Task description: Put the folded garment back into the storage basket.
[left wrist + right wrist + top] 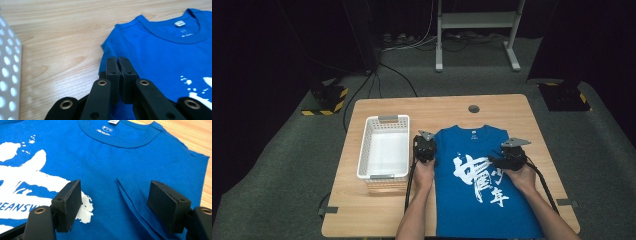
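Observation:
A blue T-shirt (pixel 472 140) with white lettering lies flat, front up, on the wooden table (pixel 512 107), its collar at the far end. My left gripper (pixel 426 145) sits at the shirt's left edge near the shoulder. In the left gripper view the shirt (pixel 160 55) runs under the left gripper (pixel 118 63), whose jaws are pressed together over the edge of the cloth. My right gripper (pixel 494 161) rests over the shirt's right side. In the right gripper view the right gripper (pixel 116 188) stands open, a folded-in sleeve seam of the shirt (pixel 112 165) between its jaws.
A white perforated basket (pixel 384 120) stands on the table just left of the left gripper, and its wall (pixel 7 75) is close by in the left gripper view. Bare wood lies beyond the collar. A stand's legs and cables are on the floor behind the table.

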A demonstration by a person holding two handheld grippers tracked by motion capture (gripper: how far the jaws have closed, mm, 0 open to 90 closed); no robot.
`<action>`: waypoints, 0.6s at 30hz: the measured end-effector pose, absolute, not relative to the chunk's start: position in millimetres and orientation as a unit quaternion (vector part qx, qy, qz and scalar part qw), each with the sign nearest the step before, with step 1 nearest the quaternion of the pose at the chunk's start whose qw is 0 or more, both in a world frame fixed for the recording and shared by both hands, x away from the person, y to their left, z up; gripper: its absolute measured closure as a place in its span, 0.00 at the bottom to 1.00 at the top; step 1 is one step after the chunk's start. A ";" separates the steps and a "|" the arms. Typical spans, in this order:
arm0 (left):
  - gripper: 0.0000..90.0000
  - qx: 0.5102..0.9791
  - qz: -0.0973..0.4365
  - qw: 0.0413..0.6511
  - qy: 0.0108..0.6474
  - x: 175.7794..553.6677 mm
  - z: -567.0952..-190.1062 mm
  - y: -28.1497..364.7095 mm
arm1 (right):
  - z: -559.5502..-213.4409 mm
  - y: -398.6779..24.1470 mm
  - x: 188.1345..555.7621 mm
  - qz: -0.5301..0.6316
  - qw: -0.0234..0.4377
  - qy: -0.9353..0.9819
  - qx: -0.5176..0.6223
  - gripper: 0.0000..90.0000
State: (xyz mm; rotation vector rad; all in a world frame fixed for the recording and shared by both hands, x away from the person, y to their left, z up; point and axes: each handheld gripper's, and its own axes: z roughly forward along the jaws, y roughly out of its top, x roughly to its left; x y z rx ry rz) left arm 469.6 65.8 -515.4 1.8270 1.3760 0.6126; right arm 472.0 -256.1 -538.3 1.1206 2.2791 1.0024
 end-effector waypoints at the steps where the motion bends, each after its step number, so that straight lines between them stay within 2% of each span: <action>1: 0.97 0.715 0.240 0.378 0.536 469.4 -515.0 64.5 | -538.3 -256.1 472.0 0.359 0.204 0.817 0.402 0.30; 18: 0.97 0.756 0.214 0.391 0.480 466.0 -517.0 32.1 | -538.3 -255.9 471.7 0.359 0.206 0.817 0.401 0.30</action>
